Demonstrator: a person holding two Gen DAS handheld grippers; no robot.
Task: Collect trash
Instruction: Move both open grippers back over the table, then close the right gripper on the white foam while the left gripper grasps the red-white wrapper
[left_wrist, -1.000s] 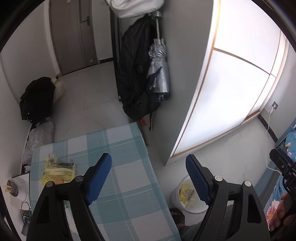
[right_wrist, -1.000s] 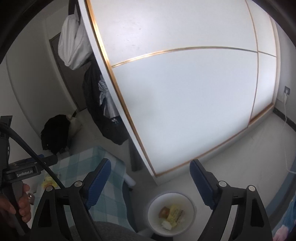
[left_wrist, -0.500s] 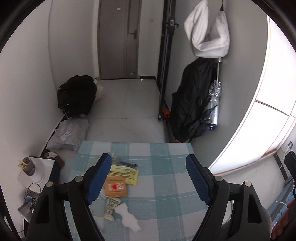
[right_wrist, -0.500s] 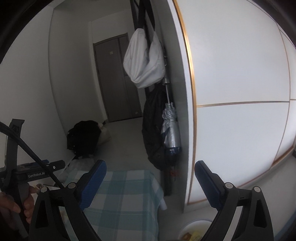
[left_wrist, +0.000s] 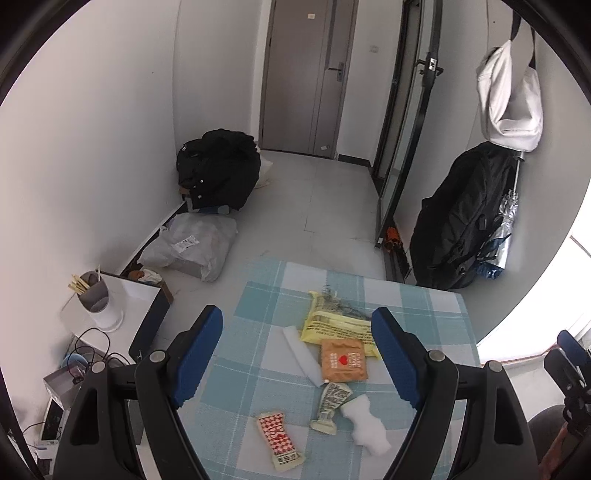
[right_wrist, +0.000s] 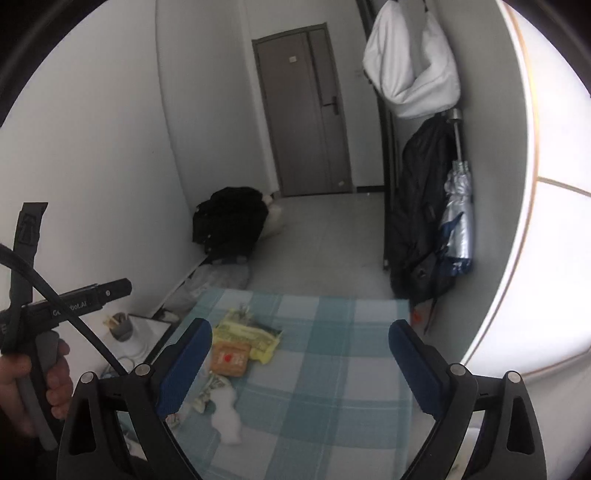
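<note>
Biggest thing here is the surface (left_wrist: 424, 317), covered in a blue-and-white check cloth and filling the lower middle of both views. All the trash sits in one loose cluster on it, lower centre in the left wrist view and lower left in the right wrist view.

The yellow bag (left_wrist: 334, 325) is the largest piece: crinkled plastic with black print, long axis running left to right across the frame, flat on the cloth. Touching its lower edge is the orange packet (left_wrist: 343, 360), squarish, with a red heart and white print. Just left of that lies a white foam strip (left_wrist: 301, 352), long axis slanting from upper left to lower right. Below the orange packet there's a crumpled printed wrapper (left_wrist: 330, 404) pointing roughly up and down, with a lumpy white foam chunk (left_wrist: 365, 424) right beside it. At the bottom is a red-and-white checkered sachet (left_wrist: 279, 435), long axis slanting down to the right.

The left gripper (left_wrist: 297, 356) has its fingers spread wide over the pile, touching nothing. The right gripper (right_wrist: 301, 363) has just been opening, and its fingers are spread with nothing between them.
</note>
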